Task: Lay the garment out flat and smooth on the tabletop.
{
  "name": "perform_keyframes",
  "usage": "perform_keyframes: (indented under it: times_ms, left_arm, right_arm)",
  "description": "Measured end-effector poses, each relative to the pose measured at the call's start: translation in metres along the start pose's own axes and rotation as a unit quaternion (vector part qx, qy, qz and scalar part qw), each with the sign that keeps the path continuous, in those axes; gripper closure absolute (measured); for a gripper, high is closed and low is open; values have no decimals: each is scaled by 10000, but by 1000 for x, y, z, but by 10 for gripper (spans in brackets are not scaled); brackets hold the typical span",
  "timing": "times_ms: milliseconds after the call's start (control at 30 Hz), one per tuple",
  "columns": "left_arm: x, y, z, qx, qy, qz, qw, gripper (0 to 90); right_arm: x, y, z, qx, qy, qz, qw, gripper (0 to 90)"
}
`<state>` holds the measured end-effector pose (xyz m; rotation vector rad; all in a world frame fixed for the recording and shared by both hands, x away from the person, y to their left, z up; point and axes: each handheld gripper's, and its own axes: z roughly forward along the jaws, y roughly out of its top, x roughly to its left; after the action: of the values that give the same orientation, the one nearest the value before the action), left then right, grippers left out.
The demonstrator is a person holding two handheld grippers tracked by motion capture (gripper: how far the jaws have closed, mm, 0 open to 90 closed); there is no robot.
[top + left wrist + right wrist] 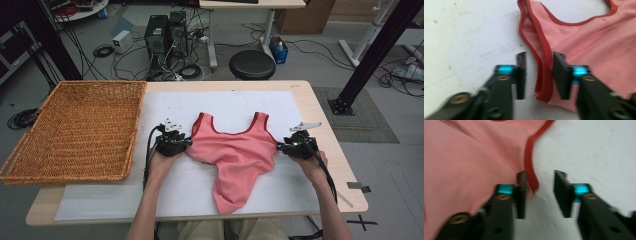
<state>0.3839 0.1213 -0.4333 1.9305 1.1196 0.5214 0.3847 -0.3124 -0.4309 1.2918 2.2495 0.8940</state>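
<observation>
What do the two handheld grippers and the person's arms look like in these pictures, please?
Both the left gripper and the right gripper are black, each with two flat rectangular jaws, brass-coloured screws and glowing cyan lights. Each carries a grey three-cornered plate on top and trails a black cable. The forearms are bare, with no sleeves visible.

Your own gripper views are motion-blurred: in the left gripper view the bodies of the left gripper [539, 75] smear at the bottom edge, and the pink top [594, 47] runs off the top and right edges. The right gripper view blurs likewise; the right gripper [539, 193] is cut at the bottom, the garment cropped at the top and left. From the high view, your hands hide the rear of both grippers, your forearms leave the bottom edge, and the wicker basket [75, 131] overhangs the table [320, 115], hiding its left side.
</observation>
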Motion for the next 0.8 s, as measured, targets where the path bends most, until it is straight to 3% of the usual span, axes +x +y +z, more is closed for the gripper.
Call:
perform_keyframes:
  times_ms: [133,233,300,367,400,433,467,500,533,600,700,733,800]
  left_arm:
    - [-11,-1,-6,-57,-87,15,9999,544]
    - [-15,-6,0,109,-22,29,9999,515]
    - [-16,-11,6,287,-76,21,9996,515]
    - [-19,-14,12,331,-86,78,9994,526]
    - [-20,-14,13,313,-69,212,9993,574]
    - [-21,-13,13,267,-124,284,9992,673]
    - [-20,-11,14,214,-105,359,9991,786]
    - [-19,-8,15,186,14,410,9990,849]
    - [-16,-3,16,143,178,389,9990,860]
    - [-9,6,17,-102,328,226,9992,865]
    - [-1,17,21,-127,406,157,9990,858]
    - [-2,19,20,-148,437,141,9988,806]
    - [-5,19,14,-182,397,69,9990,648]
  right_arm:
    - [-2,-13,-16,-153,-29,353,9993,552]
    - [7,-16,-16,-150,132,283,9994,527]
    - [16,-15,-9,-110,270,264,9992,510]
    - [26,-14,2,-2,399,85,9992,522]
    - [31,-13,5,-38,365,-37,9993,590]
    - [35,-12,6,-144,491,-126,9986,758]
    - [38,-11,7,-178,580,-269,9978,840]
    - [40,-9,8,-214,515,-458,9974,894]
    - [40,-7,9,-215,443,-533,9974,896]
    - [31,1,8,-320,199,-342,9987,896]
    - [18,9,5,-586,-89,-120,9982,861]
    - [15,9,3,-603,-173,-68,9980,759]
    - [11,7,-1,-581,-40,112,9982,660]
